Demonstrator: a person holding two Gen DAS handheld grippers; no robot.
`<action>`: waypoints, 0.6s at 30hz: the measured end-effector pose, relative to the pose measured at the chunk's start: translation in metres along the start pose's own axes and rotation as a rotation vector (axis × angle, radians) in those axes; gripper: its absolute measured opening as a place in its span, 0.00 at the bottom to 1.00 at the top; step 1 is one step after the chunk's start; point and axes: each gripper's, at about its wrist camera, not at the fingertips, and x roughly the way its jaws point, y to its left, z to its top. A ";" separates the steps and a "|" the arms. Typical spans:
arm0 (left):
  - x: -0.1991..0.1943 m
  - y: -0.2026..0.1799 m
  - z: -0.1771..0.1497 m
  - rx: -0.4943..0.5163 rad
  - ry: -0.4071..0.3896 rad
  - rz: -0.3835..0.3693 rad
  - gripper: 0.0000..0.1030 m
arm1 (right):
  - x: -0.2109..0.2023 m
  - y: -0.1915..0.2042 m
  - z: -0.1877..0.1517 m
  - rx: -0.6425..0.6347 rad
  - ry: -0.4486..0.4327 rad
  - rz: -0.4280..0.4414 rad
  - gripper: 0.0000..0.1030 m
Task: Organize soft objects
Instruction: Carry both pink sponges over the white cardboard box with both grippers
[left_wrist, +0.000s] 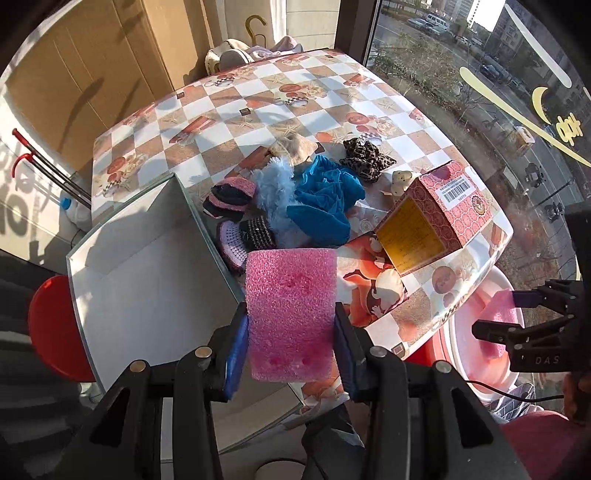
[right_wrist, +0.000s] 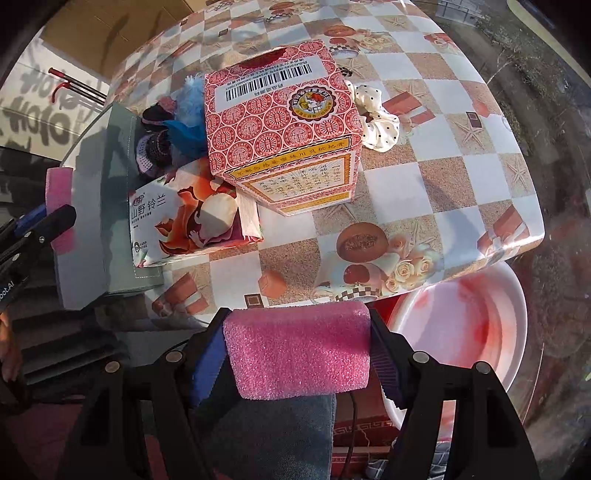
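Each gripper's jaws clamped a pink foam block (left_wrist: 291, 314) (right_wrist: 297, 354); the grey bin (left_wrist: 147, 280) sat empty, soft items (left_wrist: 317, 195) still heaped on the surface (right_wrist: 443, 184).

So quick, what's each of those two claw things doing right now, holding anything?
Left gripper: closed on a pink foam block.
Right gripper: closed on another pink foam block.

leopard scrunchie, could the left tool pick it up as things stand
Probably not yet: the left tool is already shut on a pink foam block, and the leopard scrunchie lies beyond the blue cloth.
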 end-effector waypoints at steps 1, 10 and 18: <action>-0.002 0.005 -0.002 -0.010 -0.005 0.005 0.44 | -0.001 0.010 0.001 -0.032 -0.005 -0.002 0.70; -0.011 0.054 -0.025 -0.145 -0.027 0.049 0.44 | -0.014 0.088 0.024 -0.287 -0.070 -0.014 0.70; -0.010 0.101 -0.052 -0.317 -0.008 0.085 0.45 | -0.020 0.145 0.051 -0.431 -0.106 0.008 0.70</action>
